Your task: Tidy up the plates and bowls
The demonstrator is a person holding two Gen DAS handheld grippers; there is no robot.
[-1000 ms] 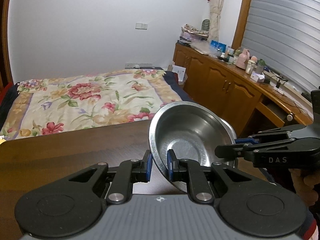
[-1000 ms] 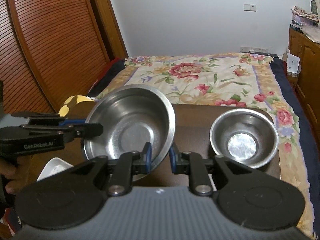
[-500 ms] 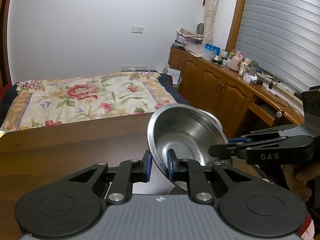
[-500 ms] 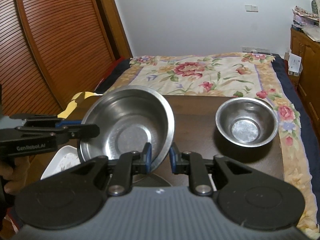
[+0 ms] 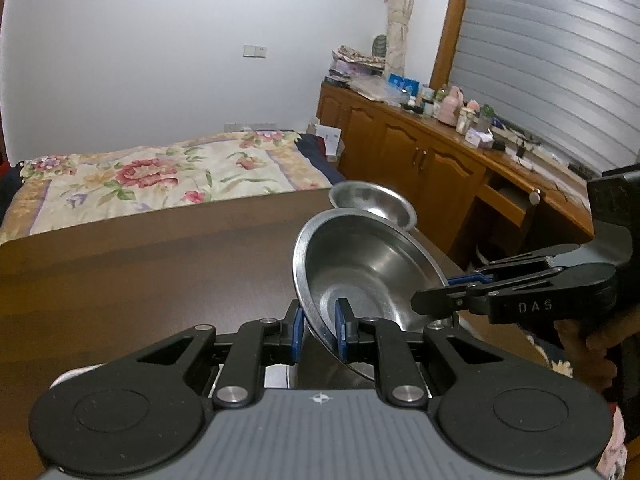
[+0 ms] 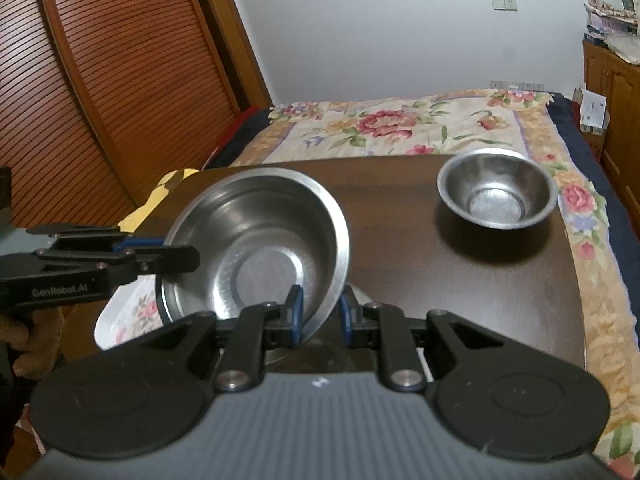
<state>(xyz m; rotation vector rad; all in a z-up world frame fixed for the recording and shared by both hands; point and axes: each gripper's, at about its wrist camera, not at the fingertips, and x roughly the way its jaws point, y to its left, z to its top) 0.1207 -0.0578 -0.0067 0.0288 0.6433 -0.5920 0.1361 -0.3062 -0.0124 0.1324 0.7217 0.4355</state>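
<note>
Steel bowl (image 6: 256,248), clamped at opposite rims by my left gripper (image 5: 318,330) and right gripper (image 6: 320,314), needed level, matched lowering onto the table (image 6: 460,280).

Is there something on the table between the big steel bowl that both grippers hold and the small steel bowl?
Nothing visible. The large bowl is pinched at its rim by the left gripper and right gripper. Only bare dark table lies between it and the small bowl.

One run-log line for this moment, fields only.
left gripper: shut on large steel bowl rim | right gripper: shut on same bowl, opposite rim | bowl: tilted above table | small steel bowl: on table
</note>
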